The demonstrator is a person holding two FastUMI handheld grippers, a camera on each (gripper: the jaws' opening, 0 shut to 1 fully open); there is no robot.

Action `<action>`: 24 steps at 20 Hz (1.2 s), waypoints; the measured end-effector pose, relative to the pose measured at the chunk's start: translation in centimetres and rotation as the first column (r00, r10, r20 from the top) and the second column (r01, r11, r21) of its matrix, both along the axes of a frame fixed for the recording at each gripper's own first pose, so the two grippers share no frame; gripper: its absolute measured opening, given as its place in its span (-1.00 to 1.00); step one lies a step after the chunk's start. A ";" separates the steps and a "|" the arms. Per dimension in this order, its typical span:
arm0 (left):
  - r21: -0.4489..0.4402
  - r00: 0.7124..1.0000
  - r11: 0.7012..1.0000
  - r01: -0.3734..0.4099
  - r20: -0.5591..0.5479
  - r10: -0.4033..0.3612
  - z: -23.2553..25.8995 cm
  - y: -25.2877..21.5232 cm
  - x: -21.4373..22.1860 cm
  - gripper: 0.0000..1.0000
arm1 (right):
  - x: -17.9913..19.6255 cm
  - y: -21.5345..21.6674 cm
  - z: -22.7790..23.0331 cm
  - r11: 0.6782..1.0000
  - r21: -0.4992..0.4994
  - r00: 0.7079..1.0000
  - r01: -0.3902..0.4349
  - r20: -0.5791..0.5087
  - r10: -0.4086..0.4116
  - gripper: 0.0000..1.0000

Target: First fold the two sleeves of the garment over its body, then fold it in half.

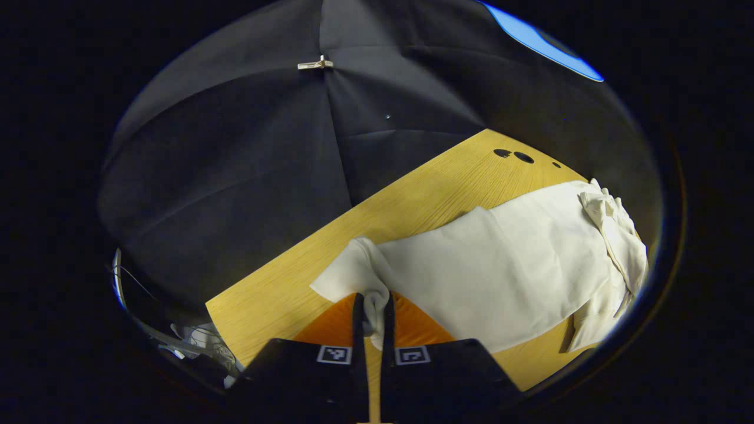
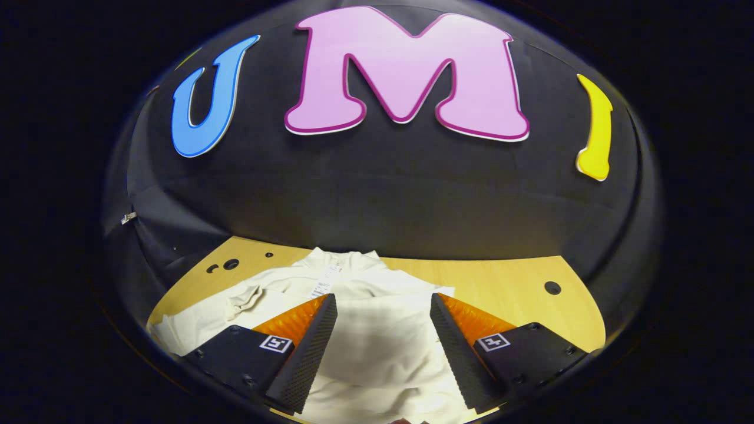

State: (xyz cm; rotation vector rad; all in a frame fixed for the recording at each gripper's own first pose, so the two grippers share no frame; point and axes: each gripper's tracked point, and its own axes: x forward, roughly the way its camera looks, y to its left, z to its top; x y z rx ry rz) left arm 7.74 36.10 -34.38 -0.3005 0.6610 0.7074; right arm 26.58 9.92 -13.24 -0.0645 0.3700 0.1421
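A cream-white garment lies spread on the wooden table. In the left gripper view its near corner bunches up between my left gripper's fingers, and the left gripper is shut on that fold of cloth. A crumpled sleeve or collar part lies at the garment's far right end. In the right gripper view the garment lies under my right gripper, which stands open above the cloth with nothing between its fingers. The collar with a white tag lies just beyond it.
The table ends at the black booth wall close behind the garment. Small dark holes mark the tabletop's far corner, and another hole sits at the right. Cables and white clutter lie off the table's left edge.
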 end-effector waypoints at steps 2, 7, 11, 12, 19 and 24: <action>-0.017 1.000 1.000 0.016 0.006 -0.016 0.1 -0.5 0.7 -0.77 | -0.9 -1.7 -0.1 1.000 -0.011 1.000 0.003 0.000 -0.003 0.94; -0.045 0.994 0.999 0.028 0.103 -0.023 3.9 -2.1 3.6 -0.87 | -2.8 -5.6 -1.8 1.000 -0.009 0.999 0.030 -0.031 -0.030 0.94; -0.014 0.978 0.997 0.081 0.194 -0.077 9.4 -3.7 8.4 -0.87 | -3.6 -8.1 -2.6 0.998 0.022 0.997 0.063 -0.038 -0.062 0.95; -0.004 0.972 0.994 0.105 0.214 -0.102 10.7 -4.4 10.2 -0.87 | -3.7 -8.9 -2.6 0.997 0.024 0.997 0.072 -0.033 -0.071 0.95; 0.076 0.905 0.952 0.297 0.296 -0.306 17.7 -13.5 22.0 -0.87 | -5.6 -16.2 -3.8 0.983 -0.001 0.982 0.182 -0.046 -0.182 0.96; 0.140 0.814 0.872 0.469 0.314 -0.488 20.9 -23.7 29.4 -0.87 | -7.2 -20.0 -5.6 0.963 0.043 0.961 0.267 -0.087 -0.263 0.94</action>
